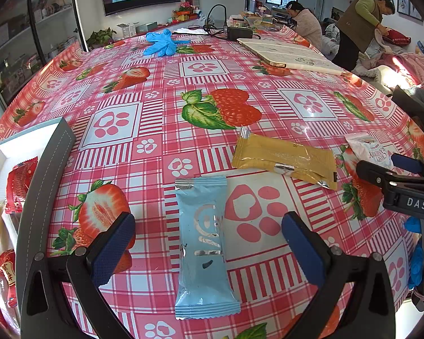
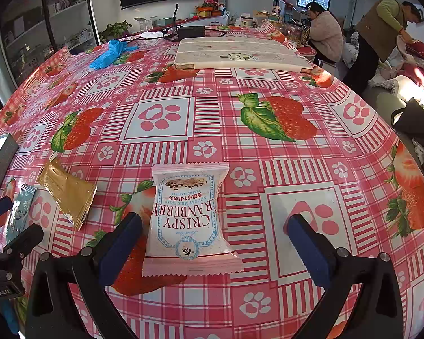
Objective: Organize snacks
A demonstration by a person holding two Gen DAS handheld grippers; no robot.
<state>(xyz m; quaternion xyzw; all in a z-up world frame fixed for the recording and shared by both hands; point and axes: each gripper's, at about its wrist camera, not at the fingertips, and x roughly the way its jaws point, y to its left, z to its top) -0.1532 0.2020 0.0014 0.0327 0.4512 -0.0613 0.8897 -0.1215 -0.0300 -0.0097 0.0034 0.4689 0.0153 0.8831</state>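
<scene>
A light blue snack packet (image 1: 202, 247) lies flat on the strawberry tablecloth between the fingers of my left gripper (image 1: 209, 250), which is open around it without touching. A gold packet (image 1: 285, 158) lies just beyond it to the right. My right gripper (image 2: 214, 250) is open on either side of a white Crispy Cranberry packet (image 2: 188, 214). That white packet (image 1: 369, 149) and the right gripper (image 1: 401, 180) also appear at the right edge of the left wrist view. A grey-rimmed white box (image 1: 39, 152) at the left holds red packets (image 1: 19, 186).
Blue gloves (image 1: 162, 42) lie at the far side of the table, near a white board (image 2: 240, 55) and a black power brick with cable (image 1: 238, 32). Two people stand beyond the table's far right. A dark bag (image 2: 415, 118) sits off the right edge.
</scene>
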